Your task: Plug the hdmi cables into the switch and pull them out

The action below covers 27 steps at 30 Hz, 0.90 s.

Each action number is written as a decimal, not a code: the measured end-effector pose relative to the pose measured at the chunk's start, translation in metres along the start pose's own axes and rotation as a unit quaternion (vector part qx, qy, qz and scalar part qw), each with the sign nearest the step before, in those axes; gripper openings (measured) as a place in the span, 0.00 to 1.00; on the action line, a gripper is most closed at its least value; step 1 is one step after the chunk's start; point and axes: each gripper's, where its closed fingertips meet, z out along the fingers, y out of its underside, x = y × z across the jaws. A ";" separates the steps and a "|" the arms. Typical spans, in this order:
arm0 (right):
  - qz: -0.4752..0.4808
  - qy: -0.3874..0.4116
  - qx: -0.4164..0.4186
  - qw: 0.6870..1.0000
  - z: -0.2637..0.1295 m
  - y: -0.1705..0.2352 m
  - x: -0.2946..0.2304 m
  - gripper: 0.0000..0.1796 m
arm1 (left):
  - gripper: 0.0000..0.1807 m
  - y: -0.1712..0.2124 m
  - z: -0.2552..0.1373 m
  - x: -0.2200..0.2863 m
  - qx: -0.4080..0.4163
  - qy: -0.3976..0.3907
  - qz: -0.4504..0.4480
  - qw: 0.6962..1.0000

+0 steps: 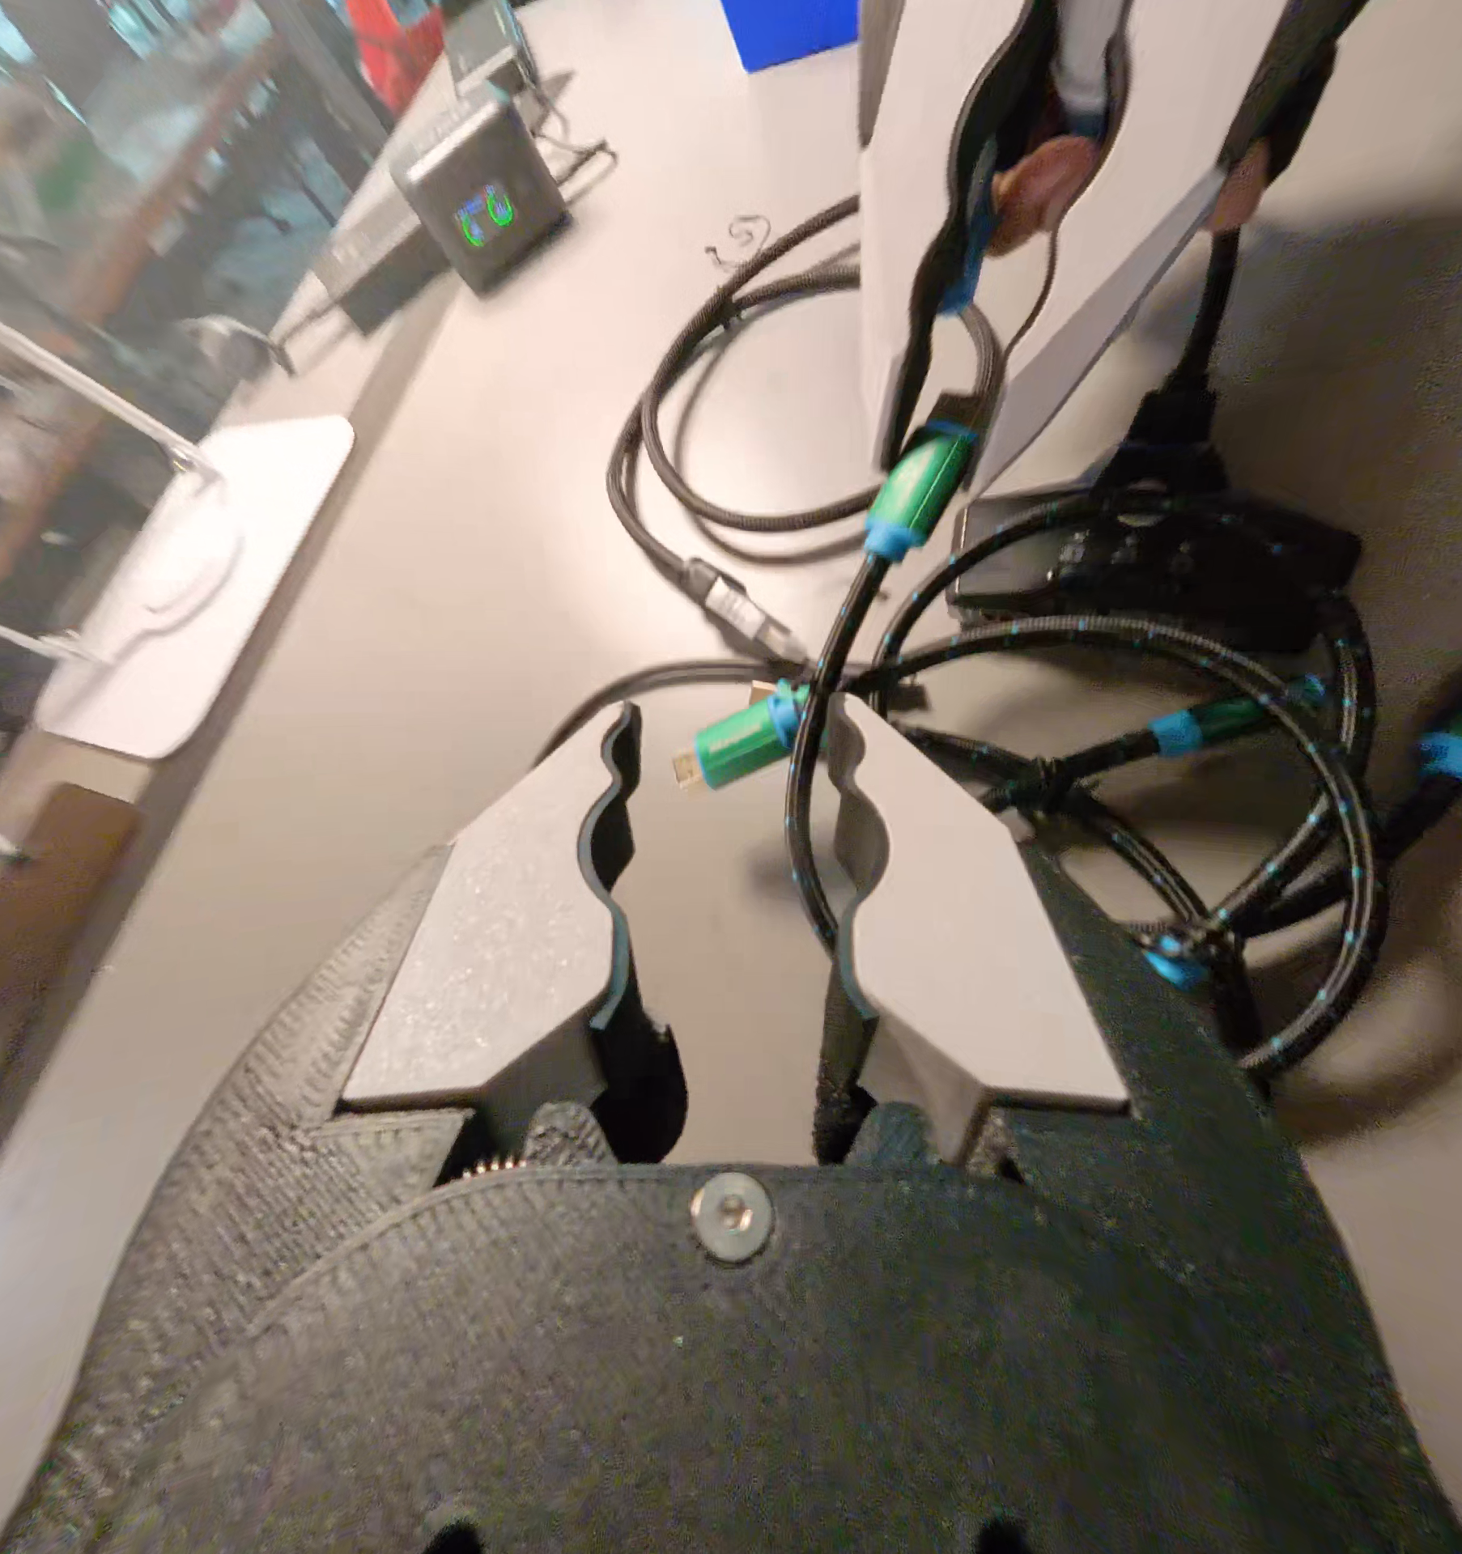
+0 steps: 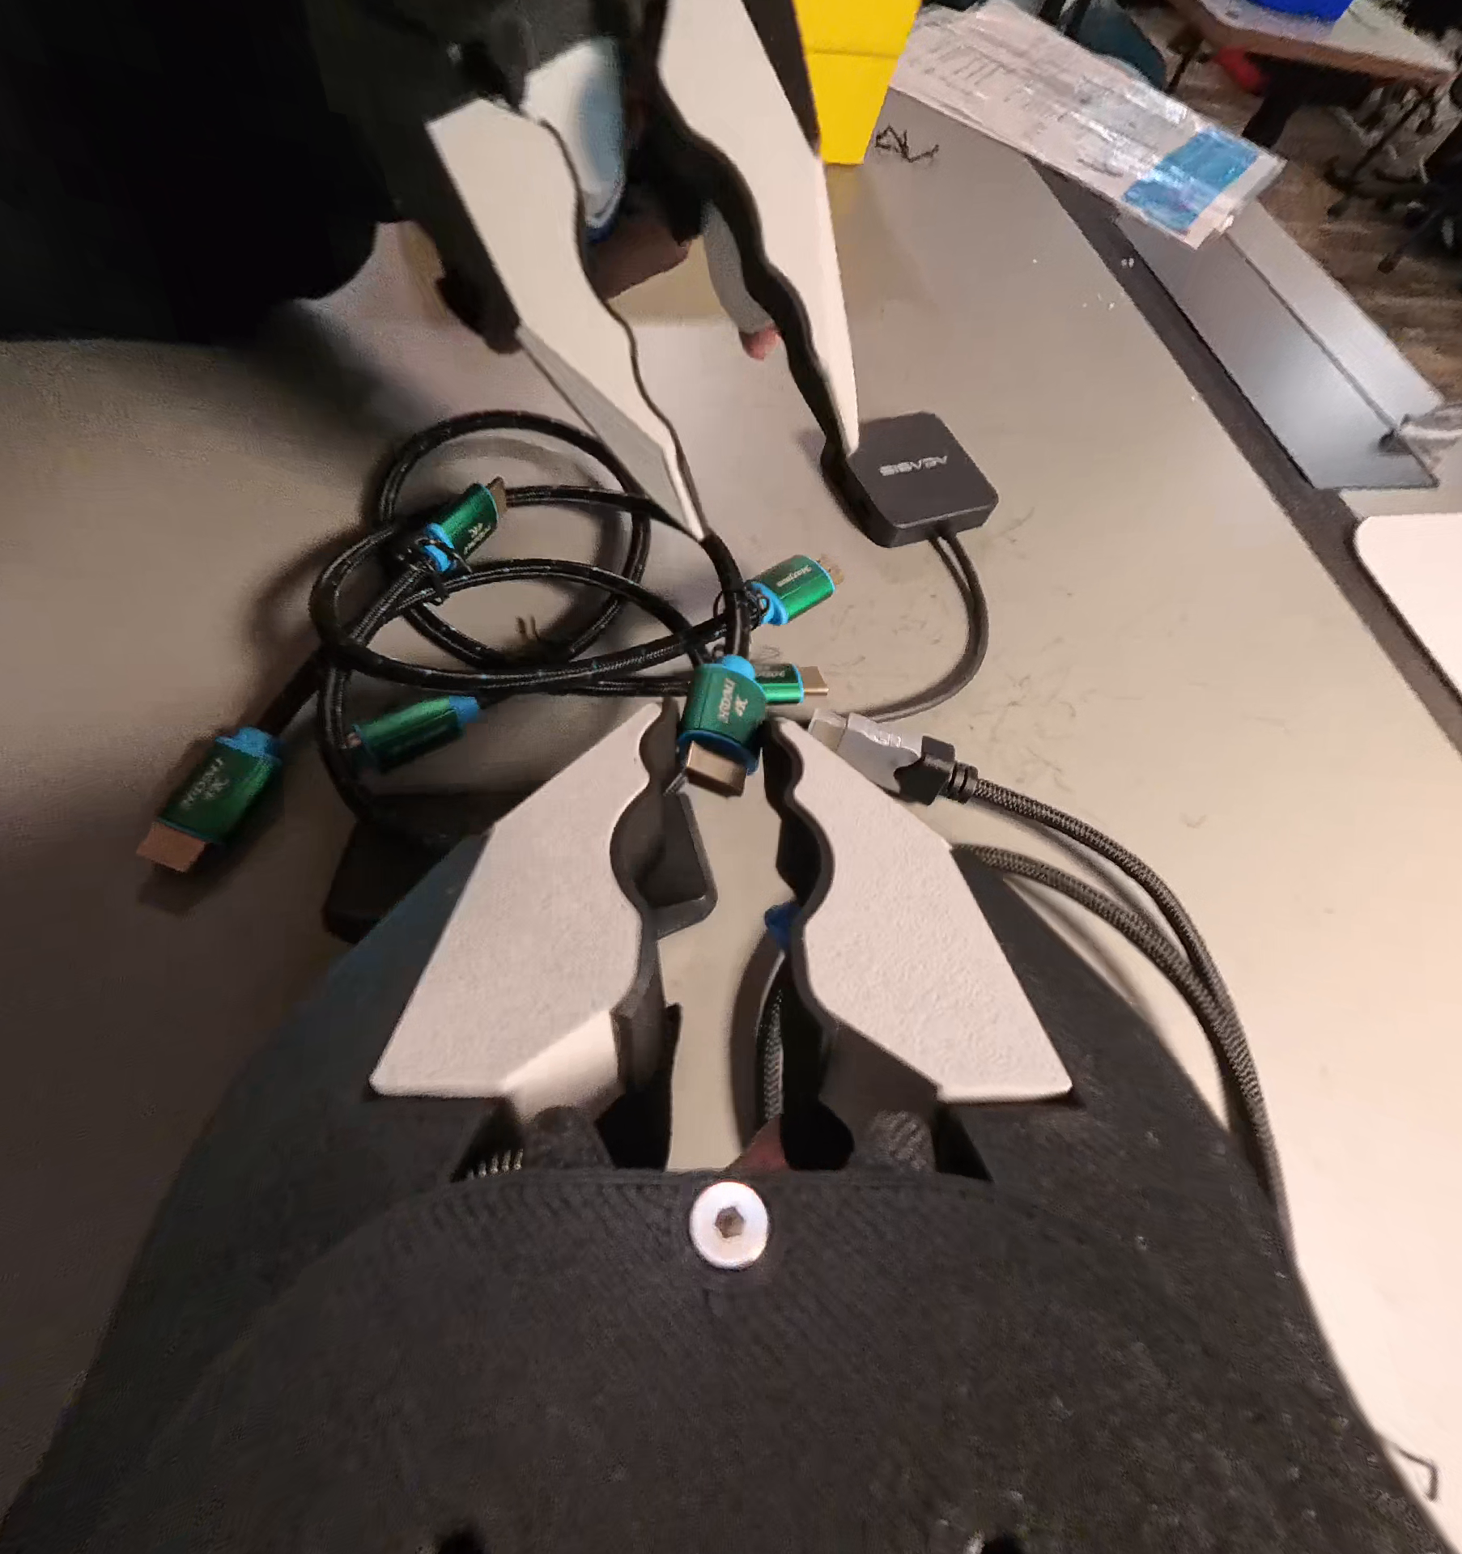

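Observation:
Several black braided HDMI cables with green plugs lie tangled on the grey table (image 2: 1089, 673). My right gripper (image 2: 719, 727) is shut on one green plug (image 2: 715, 715) and holds it above the table; the left wrist view shows that plug (image 1: 921, 496) hanging from the right gripper (image 1: 938, 471) beside a black switch box with buttons (image 1: 1131, 547). My left gripper (image 1: 732, 715) is open and empty, with a loose green plug (image 1: 736, 744) lying on the table between its tips. In the right wrist view the left gripper (image 2: 770, 479) stands open next to a flat black square box (image 2: 921, 479).
A black braided cable with a silver plug (image 2: 871, 744) lies coiled beside the tangle. A grey power unit with a green display (image 1: 484, 219) and a white pad (image 1: 206, 572) sit near the table's edge. A yellow box (image 2: 854, 84) and a plastic bag (image 2: 1089, 109) lie farther off. There is about 7 cm between the tips of the two grippers.

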 end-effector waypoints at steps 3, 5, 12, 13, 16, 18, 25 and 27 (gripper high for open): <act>-0.043 0.008 0.031 0.999 -0.003 -0.011 -0.002 0.12 | 0.28 0.017 -0.002 -0.005 -0.006 0.028 -0.061 0.998; -0.076 0.015 0.055 0.995 -0.006 -0.019 -0.004 0.12 | 0.30 0.020 -0.003 -0.008 0.003 0.069 -0.180 0.981; -0.145 0.044 0.100 0.983 -0.012 -0.033 -0.006 0.10 | 0.32 0.000 -0.009 -0.001 0.080 0.232 -0.445 0.861; -0.153 0.047 0.104 0.982 -0.012 -0.034 -0.007 0.09 | 0.32 0.000 -0.007 0.001 0.080 0.241 -0.460 0.851; -0.169 0.058 0.110 0.978 -0.013 -0.035 -0.006 0.05 | 0.29 0.009 0.007 0.010 0.045 0.242 -0.480 0.842; -0.171 0.060 0.104 0.978 -0.012 -0.033 -0.005 0.02 | 0.25 0.013 0.014 0.016 0.027 0.241 -0.483 0.842; -0.116 -0.006 0.048 0.992 -0.011 -0.011 -0.011 0.17 | 0.22 0.020 0.020 0.024 -0.015 0.213 -0.434 0.875; -0.080 -0.025 0.033 0.996 -0.011 -0.005 -0.011 0.20 | 0.19 0.023 0.023 0.026 -0.031 0.200 -0.418 0.886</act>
